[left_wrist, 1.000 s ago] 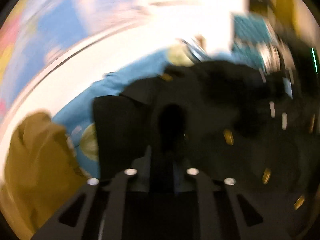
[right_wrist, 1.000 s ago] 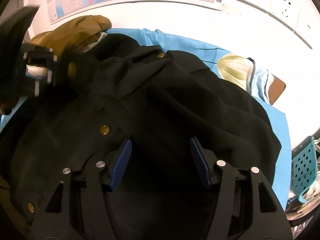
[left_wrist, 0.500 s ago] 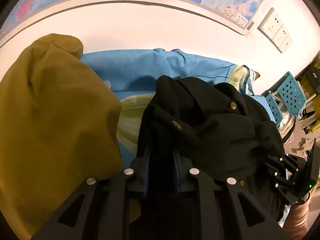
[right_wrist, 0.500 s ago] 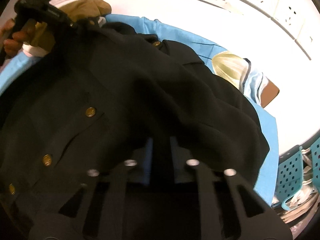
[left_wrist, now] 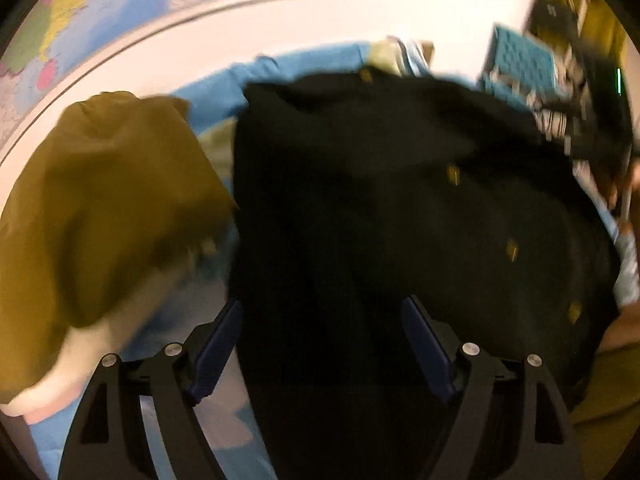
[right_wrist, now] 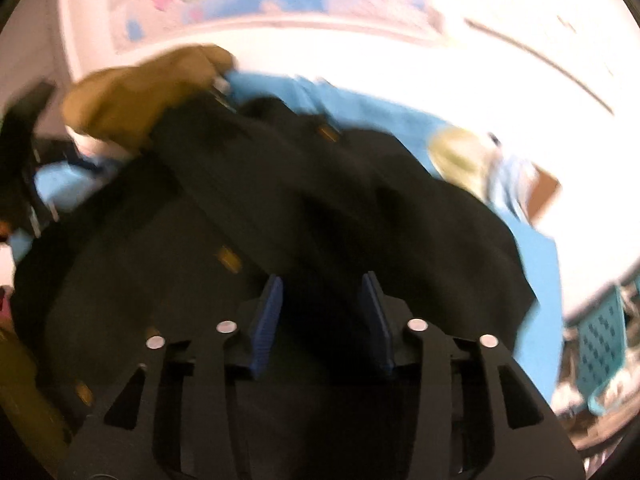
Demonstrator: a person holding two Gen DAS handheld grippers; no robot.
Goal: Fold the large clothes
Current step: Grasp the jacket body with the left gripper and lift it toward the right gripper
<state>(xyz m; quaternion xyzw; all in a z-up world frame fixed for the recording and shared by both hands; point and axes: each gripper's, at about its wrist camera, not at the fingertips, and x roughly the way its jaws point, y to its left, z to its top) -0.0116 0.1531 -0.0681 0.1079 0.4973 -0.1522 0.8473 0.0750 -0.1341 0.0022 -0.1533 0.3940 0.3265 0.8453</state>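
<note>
Both grippers just released, left gripper (left_wrist: 320, 344) and right gripper (right_wrist: 320, 320) spread above black coat (left_wrist: 400, 208) (blurred), mustard jacket (left_wrist: 104, 200) beside it.

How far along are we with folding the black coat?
Early. The black coat lies bunched on the blue sheet, with no neat fold showing. Nothing is in hand: the left gripper and right gripper have just been opening, their fingers apart over the cloth without pinching it. The whole fold is left, and the mustard garment sits untouched beside it.
</note>
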